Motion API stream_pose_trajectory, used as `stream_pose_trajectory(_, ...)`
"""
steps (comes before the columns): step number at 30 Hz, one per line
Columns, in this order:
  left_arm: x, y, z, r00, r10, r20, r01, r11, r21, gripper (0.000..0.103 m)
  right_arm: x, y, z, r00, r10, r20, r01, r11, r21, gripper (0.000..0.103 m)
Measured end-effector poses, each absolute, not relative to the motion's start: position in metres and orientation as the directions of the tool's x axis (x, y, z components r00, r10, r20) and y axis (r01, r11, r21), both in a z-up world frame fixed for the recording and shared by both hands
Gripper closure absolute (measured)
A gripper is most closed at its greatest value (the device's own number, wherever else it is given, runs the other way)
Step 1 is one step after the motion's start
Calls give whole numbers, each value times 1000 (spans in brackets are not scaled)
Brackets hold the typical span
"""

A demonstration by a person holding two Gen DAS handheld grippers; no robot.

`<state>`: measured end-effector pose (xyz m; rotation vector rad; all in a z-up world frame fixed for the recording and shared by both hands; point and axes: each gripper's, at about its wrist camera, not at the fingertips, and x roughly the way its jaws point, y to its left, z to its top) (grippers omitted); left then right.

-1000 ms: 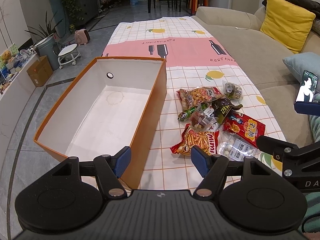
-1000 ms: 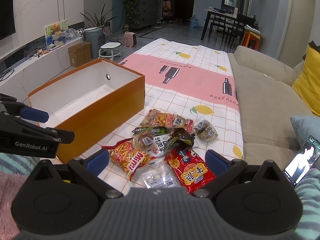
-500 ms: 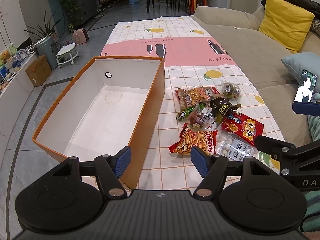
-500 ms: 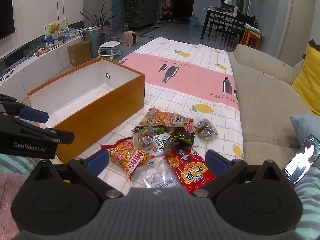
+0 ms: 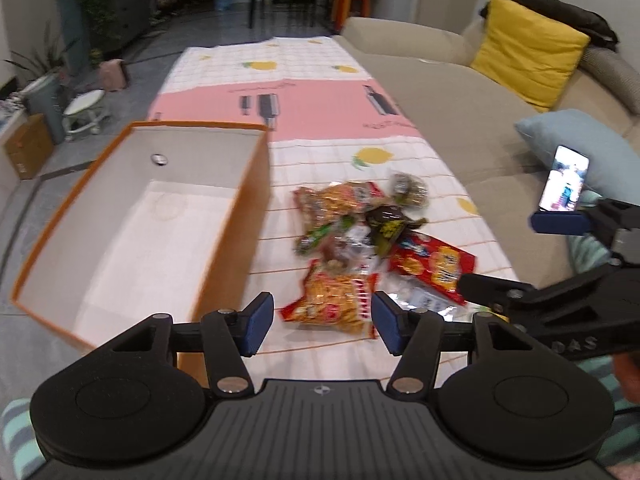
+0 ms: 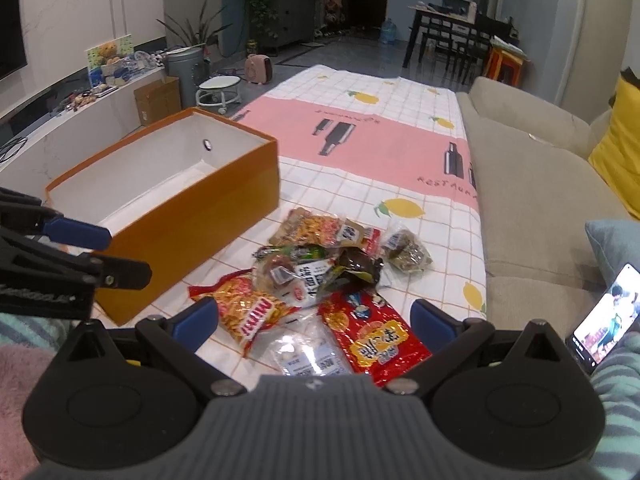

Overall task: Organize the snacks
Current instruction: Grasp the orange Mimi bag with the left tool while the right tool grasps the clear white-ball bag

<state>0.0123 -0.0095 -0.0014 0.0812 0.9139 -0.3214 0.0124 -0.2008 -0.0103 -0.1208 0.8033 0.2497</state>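
A pile of snack packets lies on the checked tablecloth: an orange stick-snack bag [image 5: 334, 302] [image 6: 244, 314], a red packet [image 5: 434, 262] [image 6: 376, 340], a clear packet of white sweets [image 6: 306, 354], a dark packet [image 6: 356, 270] and a yellow-orange bag [image 6: 320, 230]. An open, empty orange box [image 5: 240, 216] [image 6: 192, 220] stands left of the pile. My left gripper [image 5: 322, 322] is open and empty, just short of the orange bag. My right gripper [image 6: 314, 318] is open and empty, over the near packets.
A beige sofa [image 6: 532, 184] runs along the table's right side with a yellow cushion [image 5: 528, 48] and a lit phone [image 6: 600, 320]. The tablecloth [image 6: 360, 136] stretches far ahead. A low white shelf and floor lie left of the box.
My left gripper has swung right and forward, from in front of the box wall to the orange bag. My right gripper has edged closer to the near packets.
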Motion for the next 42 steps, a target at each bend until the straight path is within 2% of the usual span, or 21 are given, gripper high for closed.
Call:
stream_pose_trajectory(1,15,-13,-3,555,-249,-794,325,943,-68,36,15,-204,-12,661,175,-730,-263,965,-7,8)
stream_pose_trajectory(3,22,-19,-9,528,-255,-810,345,936,-70,36,21,-210,-17,649,175,-740,-252,968,8,18)
stream_pose_trajectory(7,35,-28,-25,467,-270,-842,368,925,-92,35,31,-220,-34,601,194,-775,-229,971,66,23)
stream_pose_trajectory(8,38,-29,-29,454,-269,-849,373,923,-93,33,33,-222,-39,585,201,-786,-226,971,79,23)
stream_pose_trajectory(10,44,-31,-35,439,-267,-858,382,920,-91,23,39,-222,-51,544,210,-812,-226,969,100,26)
stream_pose_trajectory(11,48,-31,-38,432,-265,-862,380,921,-93,23,41,-222,-57,528,216,-821,-228,968,108,29)
stream_pose_trajectory(17,67,-31,-56,386,-227,-894,351,932,-85,23,58,-220,-84,442,257,-860,-247,956,158,29)
stream_pose_trajectory(28,90,-41,-91,343,-146,-928,372,928,-9,19,80,-201,-120,368,202,-907,-348,935,67,29)
stream_pose_trajectory(42,101,-44,-118,281,-210,-936,344,933,-105,17,80,-193,-136,387,192,-902,-421,907,12,26)
